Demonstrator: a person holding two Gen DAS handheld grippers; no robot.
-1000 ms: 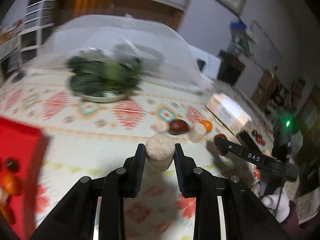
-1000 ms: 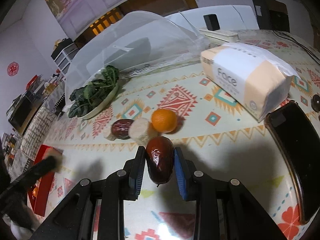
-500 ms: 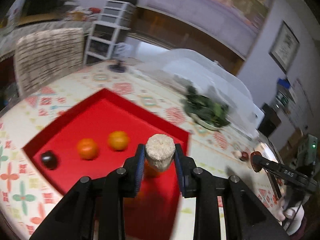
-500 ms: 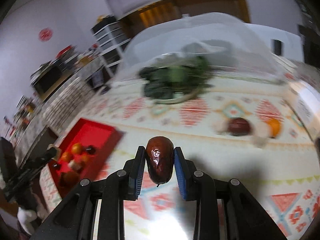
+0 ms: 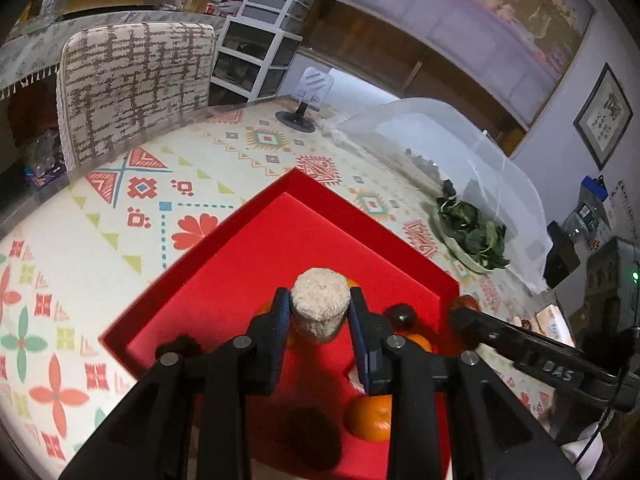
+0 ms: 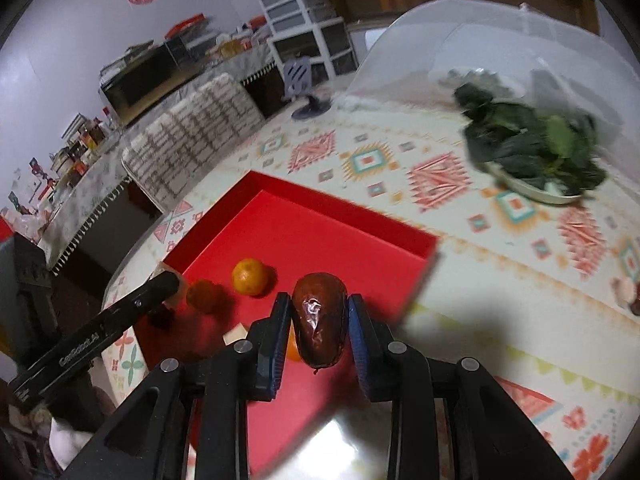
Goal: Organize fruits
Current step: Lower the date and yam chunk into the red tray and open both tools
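**Hovering over the red tray, both tongs loaded**

Pinching a pale, rough-topped round chunk (image 5: 319, 306) between its pads, the left gripper (image 5: 319, 312) hangs above the red tray (image 5: 256, 236), roughly mid-tray toward the near side. Right gripper (image 6: 319, 320) is clamped on a dark red-brown oblong fruit (image 6: 319, 318), shiny skin, held lengthwise; it sits over the tray's near-right part, close to the right rim.

In the tray: an orange citrus (image 6: 250, 276) w/ a duller orange one (image 6: 204, 295) just beside it, a small dark fruit (image 6: 160, 318) near the left tong tip, a pale chunk (image 6: 234, 334) by the right tong's left finger. From the left view another orange (image 5: 370, 416) lies at the near edge, partly behind the finger, and a dark round fruit (image 5: 401, 316) sits close to the right wall. Fruit is bunched at the near end; the far half of the tray floor is bare red, walls upright all round.

Tray lies on a patterned tablecloth (image 5: 132, 208), far corner pointing at the clear dome cover (image 5: 460, 148). A plate of greens (image 6: 536, 152) stands well apart from the tray, past its far-right side, w/ open cloth between. A woven-back chair (image 5: 136, 88) butts the table's far-left edge. Two more pieces (image 6: 628, 292) lie way out right on the cloth, cut off by the frame edge.
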